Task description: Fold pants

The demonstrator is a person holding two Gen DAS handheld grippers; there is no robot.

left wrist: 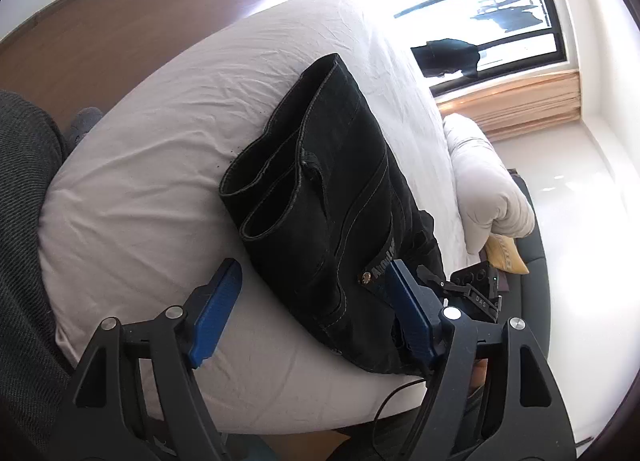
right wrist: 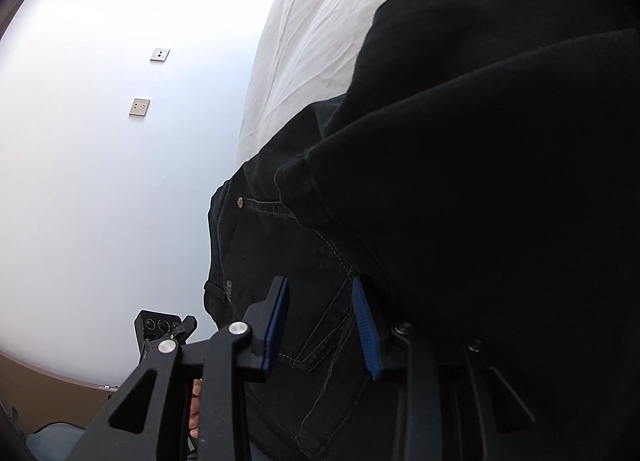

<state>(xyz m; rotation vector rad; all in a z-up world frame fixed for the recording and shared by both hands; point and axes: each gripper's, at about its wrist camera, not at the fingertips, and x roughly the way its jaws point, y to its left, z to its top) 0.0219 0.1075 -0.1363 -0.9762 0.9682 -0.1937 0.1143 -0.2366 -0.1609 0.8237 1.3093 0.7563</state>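
Now folded pants [left wrist: 332,197] near bed [left wrist: 152,165] edge; left tool [left wrist: 316,281] and right tool [right wrist: 320,301] both spread apart.

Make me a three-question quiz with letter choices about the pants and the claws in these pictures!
1. Where do the pants lie?
A. on the bed
B. on a chair
C. on the floor

2. What colour are the claw pads?
A. red
B. blue
C. green

3. How is the left claw?
A. shut on the pants
B. shut on nothing
C. open

Answers:
1. A, black denim rests on the white sheet.
2. B, both claws carry blue pads.
3. C, its fingers stand wide apart.
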